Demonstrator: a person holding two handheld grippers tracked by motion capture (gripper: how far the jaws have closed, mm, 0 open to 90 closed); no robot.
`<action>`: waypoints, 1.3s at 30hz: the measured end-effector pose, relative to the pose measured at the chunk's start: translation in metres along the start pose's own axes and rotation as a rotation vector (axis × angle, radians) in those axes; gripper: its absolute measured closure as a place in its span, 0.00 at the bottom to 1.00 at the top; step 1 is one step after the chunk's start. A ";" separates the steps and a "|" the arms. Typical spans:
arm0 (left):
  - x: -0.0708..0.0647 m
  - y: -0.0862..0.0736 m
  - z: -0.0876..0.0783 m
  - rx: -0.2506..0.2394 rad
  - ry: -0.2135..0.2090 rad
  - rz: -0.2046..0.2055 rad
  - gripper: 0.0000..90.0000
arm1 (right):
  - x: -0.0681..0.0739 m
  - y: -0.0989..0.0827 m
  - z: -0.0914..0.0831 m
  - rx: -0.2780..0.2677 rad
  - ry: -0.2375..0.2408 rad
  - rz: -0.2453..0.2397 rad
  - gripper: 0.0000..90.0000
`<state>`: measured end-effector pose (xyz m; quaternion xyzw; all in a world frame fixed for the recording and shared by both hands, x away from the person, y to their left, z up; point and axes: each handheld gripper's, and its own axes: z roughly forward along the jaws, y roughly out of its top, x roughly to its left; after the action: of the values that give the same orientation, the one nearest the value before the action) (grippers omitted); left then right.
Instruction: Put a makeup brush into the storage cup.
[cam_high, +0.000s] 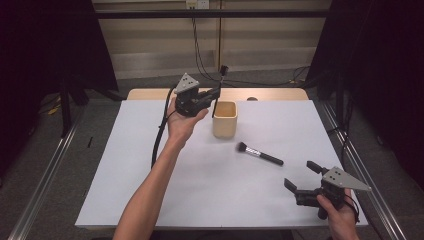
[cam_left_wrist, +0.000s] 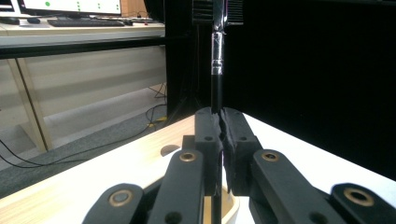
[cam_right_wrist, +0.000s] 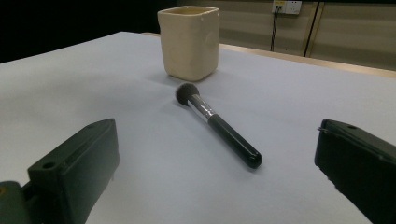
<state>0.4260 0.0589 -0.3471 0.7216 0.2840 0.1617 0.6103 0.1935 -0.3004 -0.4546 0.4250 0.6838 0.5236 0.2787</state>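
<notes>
A white-covered table (cam_high: 150, 190) with a bare wooden strip along its far edge carries two things — a cream square cup (cam_high: 224, 119) and, near it, a black-handled brush (cam_high: 259, 154) lying flat.

Black 2-jaw grippers, brass pivot screws, grey triangular plates (cam_high: 187, 83)

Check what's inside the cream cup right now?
The lower end of a thin black brush, clamped upright by the left gripper, dips toward the cream cup. Its walls hide the bottom and any other contents.
</notes>
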 end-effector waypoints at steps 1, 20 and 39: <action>0.000 0.000 0.000 0.000 0.000 0.000 0.95 | 0.000 0.000 0.000 0.000 0.000 0.000 0.00; -0.001 0.003 0.035 -0.007 0.012 0.029 0.95 | -0.001 0.000 0.000 0.001 0.002 -0.004 0.00; 0.003 -0.010 0.050 0.020 0.018 0.038 0.95 | -0.002 -0.001 0.000 0.000 0.003 0.001 0.00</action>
<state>0.4553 0.0220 -0.3670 0.7315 0.2771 0.1769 0.5974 0.1940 -0.3021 -0.4554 0.4247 0.6839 0.5243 0.2774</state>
